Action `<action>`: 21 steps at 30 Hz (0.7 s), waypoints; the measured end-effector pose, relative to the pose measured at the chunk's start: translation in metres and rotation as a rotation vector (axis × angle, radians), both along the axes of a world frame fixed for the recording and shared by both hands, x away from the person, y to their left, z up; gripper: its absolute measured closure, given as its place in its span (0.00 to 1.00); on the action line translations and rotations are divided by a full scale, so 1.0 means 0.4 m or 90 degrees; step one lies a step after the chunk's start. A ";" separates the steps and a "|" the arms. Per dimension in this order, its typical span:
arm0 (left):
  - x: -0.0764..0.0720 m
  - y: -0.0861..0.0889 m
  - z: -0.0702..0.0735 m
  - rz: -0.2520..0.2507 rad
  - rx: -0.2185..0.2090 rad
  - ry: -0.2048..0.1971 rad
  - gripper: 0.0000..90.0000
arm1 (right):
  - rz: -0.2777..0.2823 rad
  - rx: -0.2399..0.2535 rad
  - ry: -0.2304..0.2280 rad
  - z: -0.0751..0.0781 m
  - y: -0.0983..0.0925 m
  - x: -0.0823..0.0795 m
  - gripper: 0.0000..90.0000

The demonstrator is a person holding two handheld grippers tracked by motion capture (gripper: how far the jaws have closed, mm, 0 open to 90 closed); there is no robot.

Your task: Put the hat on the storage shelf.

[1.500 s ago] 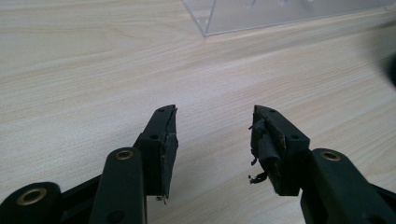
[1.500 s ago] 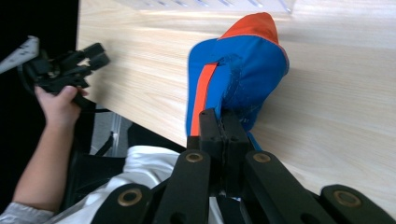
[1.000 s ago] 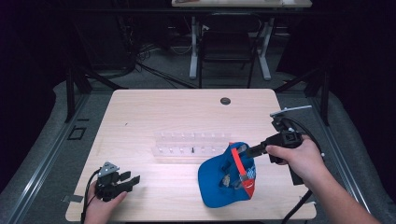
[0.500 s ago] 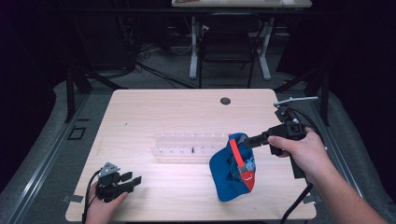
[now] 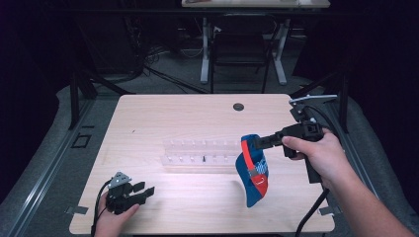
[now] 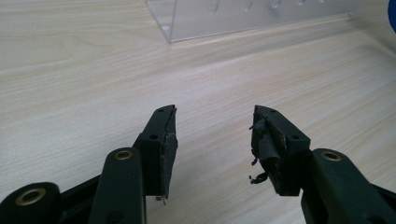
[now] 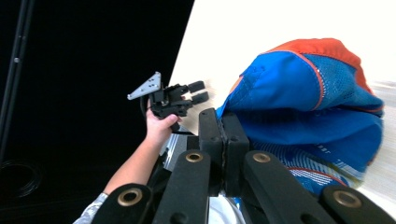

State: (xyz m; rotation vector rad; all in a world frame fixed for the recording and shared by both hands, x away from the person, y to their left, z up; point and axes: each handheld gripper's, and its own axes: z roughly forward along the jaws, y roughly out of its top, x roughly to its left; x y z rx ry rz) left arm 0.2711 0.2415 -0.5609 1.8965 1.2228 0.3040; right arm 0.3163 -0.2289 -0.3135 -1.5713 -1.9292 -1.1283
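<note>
Cap [image 5: 253, 170] now hangs higher from the right hand-held gripper [image 5: 260, 141].

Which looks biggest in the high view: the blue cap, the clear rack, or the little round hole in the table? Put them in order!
1. Clear rack, the longest.
2. Blue cap, hanging from the right gripper, nearer the camera, so it may look bigger than it is.
3. Round hole, far the smallest.

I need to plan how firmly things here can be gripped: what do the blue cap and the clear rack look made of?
The cap looks like soft fabric, part mesh with stitched seams: it hangs limp and folded from the right gripper. The rack looks like clear, glossy hard plastic, perhaps acrylic: the wooden table shows through it and its edges are sharp.
</note>
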 end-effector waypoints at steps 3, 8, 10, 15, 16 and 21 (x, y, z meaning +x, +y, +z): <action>-0.004 -0.013 0.010 -0.006 0.010 -0.012 0.54 | 0.002 0.005 -0.004 0.005 0.004 0.002 1.00; -0.013 -0.045 0.039 -0.026 0.030 -0.064 0.52 | 0.000 0.024 -0.008 0.010 0.009 0.010 1.00; -0.019 -0.067 0.052 -0.038 0.040 -0.079 0.52 | -0.001 0.029 -0.010 0.013 0.015 0.014 1.00; -0.032 -0.114 0.073 -0.083 0.049 -0.087 0.55 | 0.007 0.035 -0.018 0.023 0.034 0.022 1.00; -0.034 -0.123 0.077 -0.089 0.049 -0.090 0.56 | 0.008 0.038 -0.019 0.023 0.038 0.024 1.00; -0.034 -0.168 0.101 -0.122 0.042 -0.104 0.58 | 0.007 0.048 -0.021 0.027 0.051 0.036 1.00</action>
